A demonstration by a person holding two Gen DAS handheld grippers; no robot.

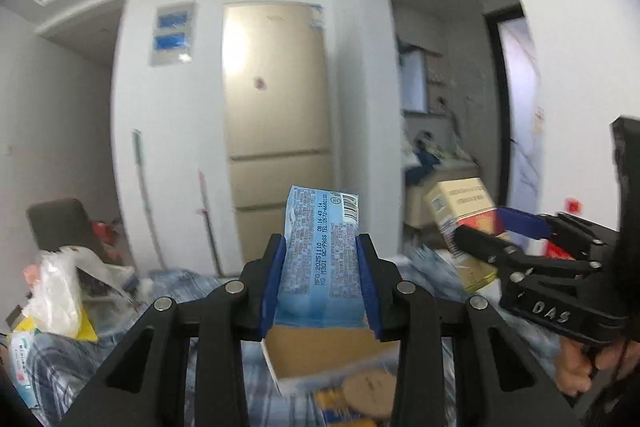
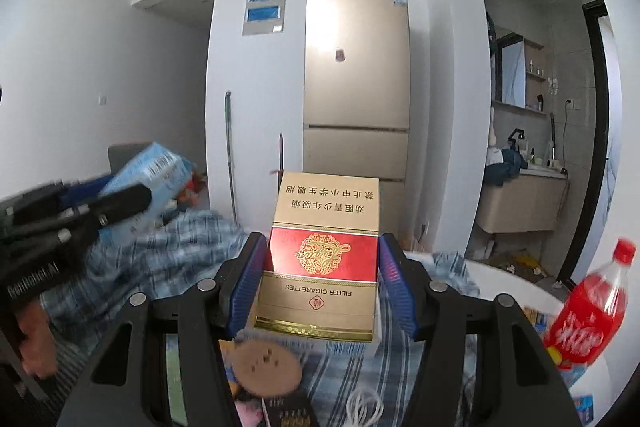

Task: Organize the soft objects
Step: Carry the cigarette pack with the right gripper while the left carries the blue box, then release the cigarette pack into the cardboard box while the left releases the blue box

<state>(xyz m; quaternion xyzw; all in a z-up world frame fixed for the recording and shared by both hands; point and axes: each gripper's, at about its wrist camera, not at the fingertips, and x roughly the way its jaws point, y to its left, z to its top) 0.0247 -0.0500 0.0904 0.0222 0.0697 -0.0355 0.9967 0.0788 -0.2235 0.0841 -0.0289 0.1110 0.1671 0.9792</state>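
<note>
My left gripper (image 1: pixel 320 279) is shut on a light blue tissue pack (image 1: pixel 320 247) with printed text and a barcode, held up in the air. In the right wrist view the same pack (image 2: pixel 148 175) shows at the left in the other gripper. My right gripper (image 2: pixel 320 287) is shut on a gold and red cigarette carton (image 2: pixel 324 255), its blue pads pressing both sides. From the left wrist view that carton (image 1: pixel 460 211) appears at the right, in the right gripper (image 1: pixel 496 231), with a hand below it.
A blue plaid cloth (image 2: pixel 160 259) covers the surface below, with a round brown disc (image 2: pixel 268 367) and a white cable (image 2: pixel 364 407) on it. A red soda bottle (image 2: pixel 592 307) stands at the right. A gold fridge (image 2: pixel 356 79) stands behind. Plastic bags (image 1: pixel 56 291) lie at the left.
</note>
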